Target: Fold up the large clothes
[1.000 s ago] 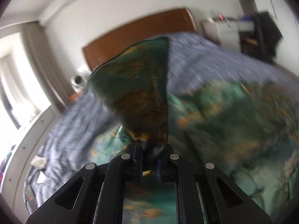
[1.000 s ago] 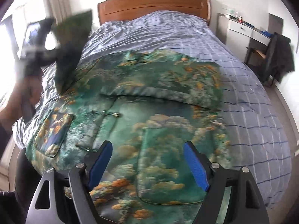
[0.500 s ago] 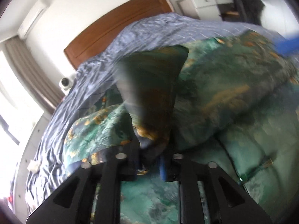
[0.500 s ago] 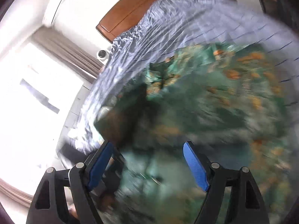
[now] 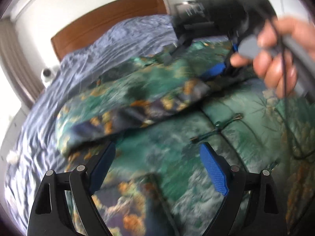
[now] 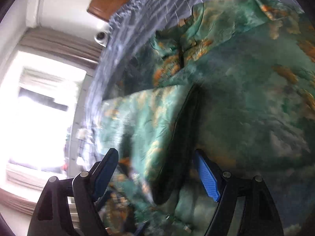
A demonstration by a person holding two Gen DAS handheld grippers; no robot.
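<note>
A large green garment with orange and blue print (image 5: 167, 141) lies spread on the bed. One sleeve (image 5: 126, 100) lies folded across its body. My left gripper (image 5: 157, 169) is open and empty just above the garment's front. My right gripper (image 6: 157, 173) is open, its jaws either side of the dark cuff end of the folded sleeve (image 6: 177, 137). In the left wrist view the right gripper (image 5: 216, 68) and the hand holding it (image 5: 275, 59) reach in from the upper right.
The bed has a blue checked cover (image 5: 118, 45) and a wooden headboard (image 5: 110, 23). A small white camera (image 5: 47, 74) stands left of the bed. A bright window (image 6: 39, 118) and curtains are on the left. The garment's collar (image 6: 177, 47) lies towards the headboard.
My left gripper has let go of the sleeve, which now lies folded across the garment. My right gripper has swung left and down over the sleeve's end.
</note>
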